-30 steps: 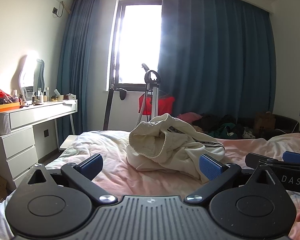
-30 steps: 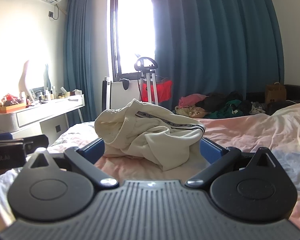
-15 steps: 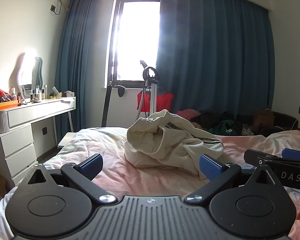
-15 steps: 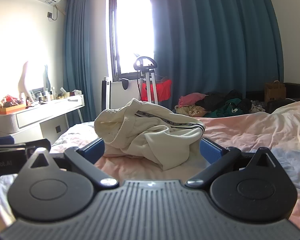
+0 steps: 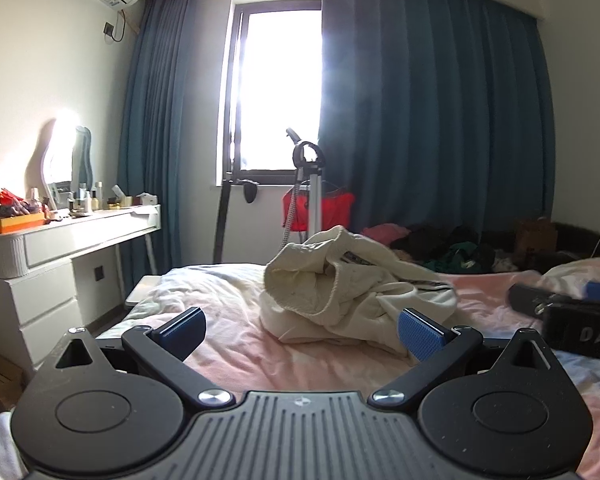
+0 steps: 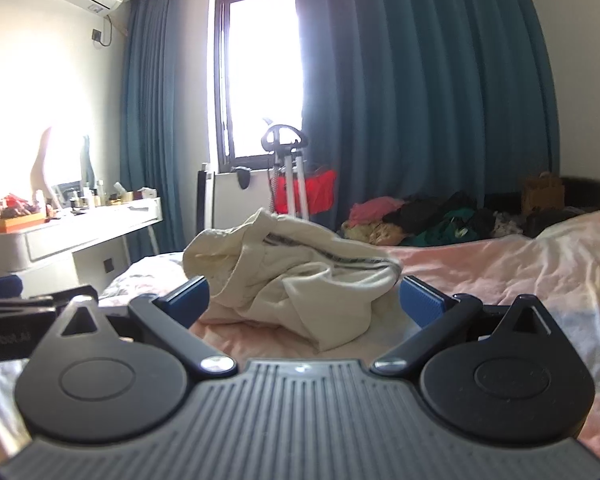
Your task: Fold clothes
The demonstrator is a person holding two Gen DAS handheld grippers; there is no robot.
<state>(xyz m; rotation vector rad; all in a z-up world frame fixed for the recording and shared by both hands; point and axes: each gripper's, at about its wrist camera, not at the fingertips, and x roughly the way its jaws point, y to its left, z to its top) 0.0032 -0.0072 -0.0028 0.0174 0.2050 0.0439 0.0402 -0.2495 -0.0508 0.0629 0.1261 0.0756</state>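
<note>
Nothing folded yet, I'm at the very start. The cream garment point(image 5: 340, 292) sits as a crumpled heap on the bed point(image 5: 300, 360), straight ahead of my left hand-held gripper point(image 5: 302, 328) and a bit toward its right finger, not touched. My left hand-held gripper has its fingers wide apart, holding nothing. My right hand-held gripper point(image 6: 304, 300) is also spread wide and empty; the heap lies dead ahead between its two blue pads point(image 6: 420, 300), near but apart as far as I can tell. Each gripper shows at the edge of the other's view, side by side. Left to do, by my read: grab the garment, spread it flat on the bed, find sleeves or hems, fold. A pile of other clothes point(image 6: 420, 216) lies farther ahead to the right, maybe later work.
</note>
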